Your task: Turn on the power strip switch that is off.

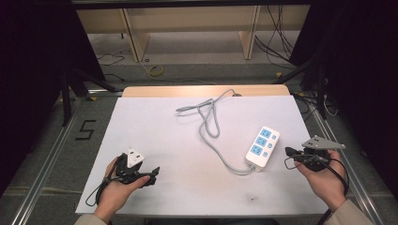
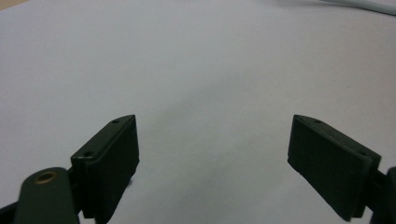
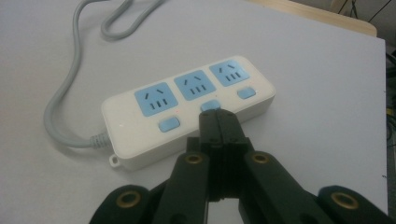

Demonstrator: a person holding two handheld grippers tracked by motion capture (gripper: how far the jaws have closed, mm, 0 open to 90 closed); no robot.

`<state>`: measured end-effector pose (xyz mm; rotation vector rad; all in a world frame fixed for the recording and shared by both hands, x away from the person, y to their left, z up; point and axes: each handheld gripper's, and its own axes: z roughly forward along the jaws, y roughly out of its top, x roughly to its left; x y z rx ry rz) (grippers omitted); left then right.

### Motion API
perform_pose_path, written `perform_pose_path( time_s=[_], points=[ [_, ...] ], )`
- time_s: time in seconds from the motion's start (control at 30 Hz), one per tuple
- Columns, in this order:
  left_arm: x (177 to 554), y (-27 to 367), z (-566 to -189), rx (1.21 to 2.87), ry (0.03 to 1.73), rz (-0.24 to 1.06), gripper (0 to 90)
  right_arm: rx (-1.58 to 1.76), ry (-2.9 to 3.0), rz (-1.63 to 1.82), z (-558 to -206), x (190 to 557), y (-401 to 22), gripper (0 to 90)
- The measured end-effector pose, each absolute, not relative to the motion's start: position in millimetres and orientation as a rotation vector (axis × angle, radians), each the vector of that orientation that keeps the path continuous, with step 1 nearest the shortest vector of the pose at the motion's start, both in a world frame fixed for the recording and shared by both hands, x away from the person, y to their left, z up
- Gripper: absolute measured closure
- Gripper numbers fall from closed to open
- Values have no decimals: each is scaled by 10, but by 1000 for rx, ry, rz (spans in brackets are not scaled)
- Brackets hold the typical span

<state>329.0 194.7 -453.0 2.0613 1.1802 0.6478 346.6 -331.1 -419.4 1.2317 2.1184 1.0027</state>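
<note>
A white power strip (image 1: 263, 146) with three blue sockets and blue switches lies on the white sheet at the right. Its grey cable (image 1: 211, 126) loops toward the far edge. My right gripper (image 1: 287, 156) is just right of the strip and points at it. In the right gripper view the power strip (image 3: 187, 107) lies crosswise, and my right gripper (image 3: 217, 115) is shut with nothing between its jaws, its tip by the middle switch (image 3: 211, 104); contact cannot be told. My left gripper (image 1: 154, 174) rests at the near left. In the left gripper view my left gripper (image 2: 212, 120) stands wide open over bare sheet.
The white sheet (image 1: 155, 131) covers a wooden table whose far edge (image 1: 187, 90) shows beyond it. Metal rails run along both sides of the table. Behind it are a wooden shelf frame (image 1: 136, 37) and loose floor cables (image 1: 281, 42). The grey cable (image 2: 359, 3) crosses the top right of the left gripper view.
</note>
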Motion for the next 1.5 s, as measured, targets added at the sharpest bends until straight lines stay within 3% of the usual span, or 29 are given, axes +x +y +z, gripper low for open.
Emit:
perform_pose_path(
  time_s=[1.5],
  points=[
    [3297, 1921, -4534, 2066, 1168, 639, 163, 1278, 2244, 923, -4199, 3835, -3166, 900]
  ],
)
